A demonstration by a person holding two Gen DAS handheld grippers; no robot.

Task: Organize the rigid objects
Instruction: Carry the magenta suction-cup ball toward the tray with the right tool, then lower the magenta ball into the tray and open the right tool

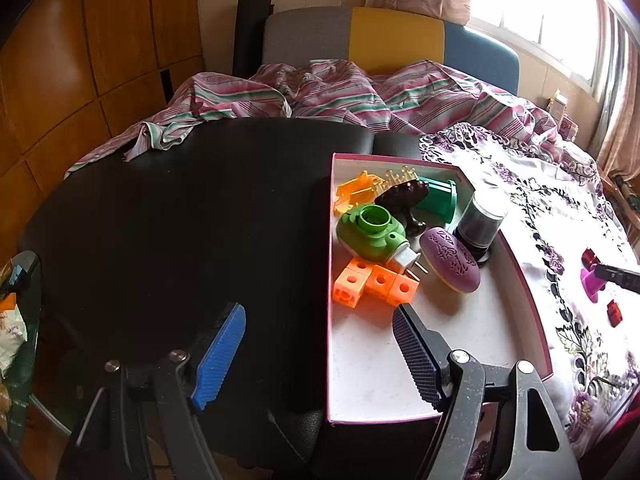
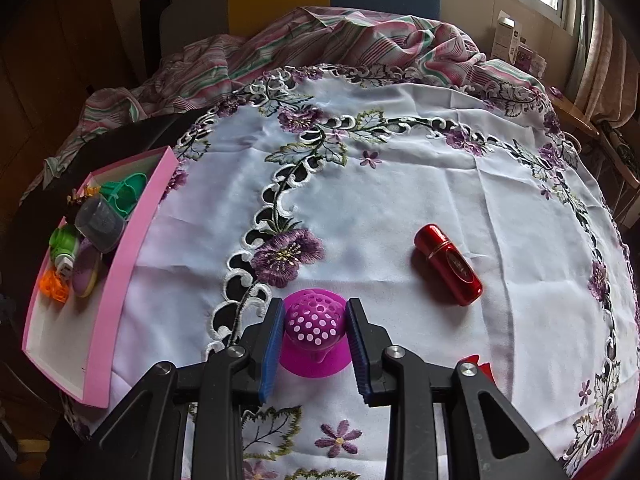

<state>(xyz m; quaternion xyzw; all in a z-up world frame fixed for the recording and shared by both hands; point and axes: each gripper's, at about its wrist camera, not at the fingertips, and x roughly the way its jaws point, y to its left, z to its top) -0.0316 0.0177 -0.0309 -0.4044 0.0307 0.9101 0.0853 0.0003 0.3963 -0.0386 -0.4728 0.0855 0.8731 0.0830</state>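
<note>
My right gripper [image 2: 315, 307] is shut on a magenta perforated dome [image 2: 314, 320] with a round base, which stands on the embroidered cloth [image 2: 380, 184]. To its right lies a red cylinder [image 2: 448, 270]. A pink-walled box [image 2: 120, 264] sits at the left. In the left wrist view this box [image 1: 372, 368] holds orange cubes [image 1: 376, 284], a green camera-shaped toy [image 1: 370, 234], a purple oval [image 1: 450, 266], a green spool [image 1: 438, 198] and a dark cup [image 1: 480, 220]. My left gripper [image 1: 320, 314] hangs open over the box's near left edge, with nothing between its fingers.
A black padded surface [image 1: 180, 220] lies left of the box. Striped bedding [image 1: 340, 92] is bunched behind it, with coloured chair backs [image 1: 396, 36] beyond. A small red piece [image 2: 478, 364] shows by my right gripper's right finger. Cartons [image 2: 516, 48] stand under the window.
</note>
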